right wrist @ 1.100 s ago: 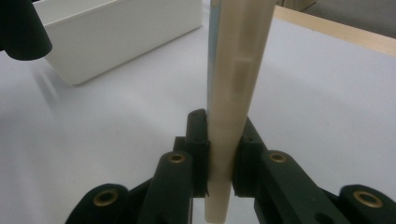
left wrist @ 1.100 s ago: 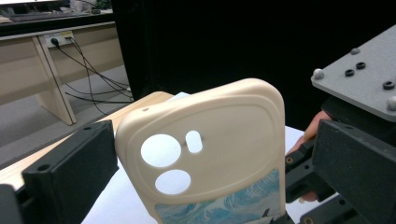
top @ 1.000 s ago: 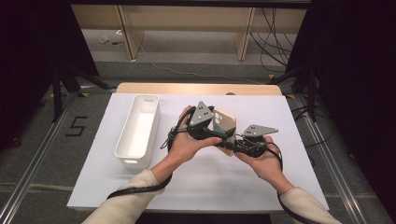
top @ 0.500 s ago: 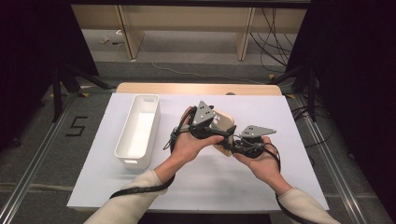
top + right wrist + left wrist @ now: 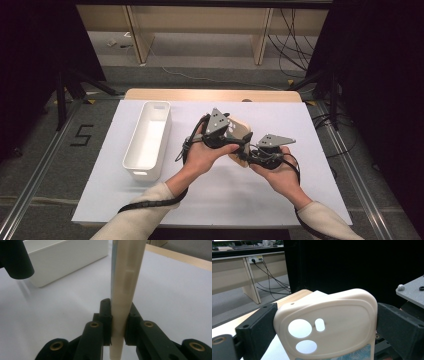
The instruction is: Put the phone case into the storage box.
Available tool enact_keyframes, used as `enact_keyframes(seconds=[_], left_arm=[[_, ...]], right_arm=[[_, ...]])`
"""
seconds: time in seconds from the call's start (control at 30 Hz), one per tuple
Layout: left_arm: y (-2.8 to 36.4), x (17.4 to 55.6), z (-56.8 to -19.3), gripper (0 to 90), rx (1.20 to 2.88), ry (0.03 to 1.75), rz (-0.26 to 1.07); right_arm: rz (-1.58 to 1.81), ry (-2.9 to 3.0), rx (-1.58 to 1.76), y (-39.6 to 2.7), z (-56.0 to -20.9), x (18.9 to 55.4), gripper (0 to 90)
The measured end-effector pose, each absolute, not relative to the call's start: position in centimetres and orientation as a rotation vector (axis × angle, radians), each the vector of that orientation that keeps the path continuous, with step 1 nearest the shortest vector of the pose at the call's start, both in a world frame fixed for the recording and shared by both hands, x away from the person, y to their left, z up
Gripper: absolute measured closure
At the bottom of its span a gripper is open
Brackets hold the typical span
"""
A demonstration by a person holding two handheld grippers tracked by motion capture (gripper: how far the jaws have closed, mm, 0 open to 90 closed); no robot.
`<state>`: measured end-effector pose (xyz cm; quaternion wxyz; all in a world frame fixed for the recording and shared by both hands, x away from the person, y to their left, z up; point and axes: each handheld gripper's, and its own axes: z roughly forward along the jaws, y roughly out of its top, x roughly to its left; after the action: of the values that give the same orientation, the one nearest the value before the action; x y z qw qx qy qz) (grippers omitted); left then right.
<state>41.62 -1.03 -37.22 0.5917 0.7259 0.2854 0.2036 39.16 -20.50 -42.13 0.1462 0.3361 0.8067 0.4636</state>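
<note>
Right gripper view: the right gripper's (image 5: pixel 117 327) fingers pinch the cream phone case (image 5: pixel 125 277) across its thin edge, long axis upright. The left gripper's (image 5: pixel 325 325) fingers, just closing, flank its width, camera holes facing that view, above the counter (image 5: pixel 165 200) beside the white bin (image 5: pixel 147 140).

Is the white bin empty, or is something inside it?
Empty. The high view shows the white bin with a bare white floor, and the phone case is held outside it.

A lab recording bay

Black curtains (image 5: pixel 40 60) flank a white-topped table (image 5: pixel 300 130); loose cables (image 5: pixel 292 35) trail over grey carpet (image 5: pixel 210 55), beside aluminium rails (image 5: pixel 30 185) and a taped floor number (image 5: pixel 82 135).
</note>
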Motion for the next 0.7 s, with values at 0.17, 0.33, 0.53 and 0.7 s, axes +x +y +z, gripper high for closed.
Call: enact_keyframes(seconds=[0.17,0.33,0.53,0.7], left_arm=[[-0.98,41.59,-37.27,7.1,1.686,0.662,0.469],[-0.84,41.54,-37.12,8.6,1.681,0.651,0.47],[-0.78,41.51,-36.98,9.2,1.684,0.645,0.473],[-0.75,41.49,-36.97,9.5,1.687,0.642,0.473]], right_arm=[[1.335,2.325,0.964,-20.47,-42.17,39.18,80.3],[1.343,2.316,0.954,-20.42,-42.17,39.18,79.9],[1.343,2.306,0.945,-20.37,-42.14,39.13,79.7],[1.342,2.309,0.941,-20.36,-42.17,39.17,79.2]])
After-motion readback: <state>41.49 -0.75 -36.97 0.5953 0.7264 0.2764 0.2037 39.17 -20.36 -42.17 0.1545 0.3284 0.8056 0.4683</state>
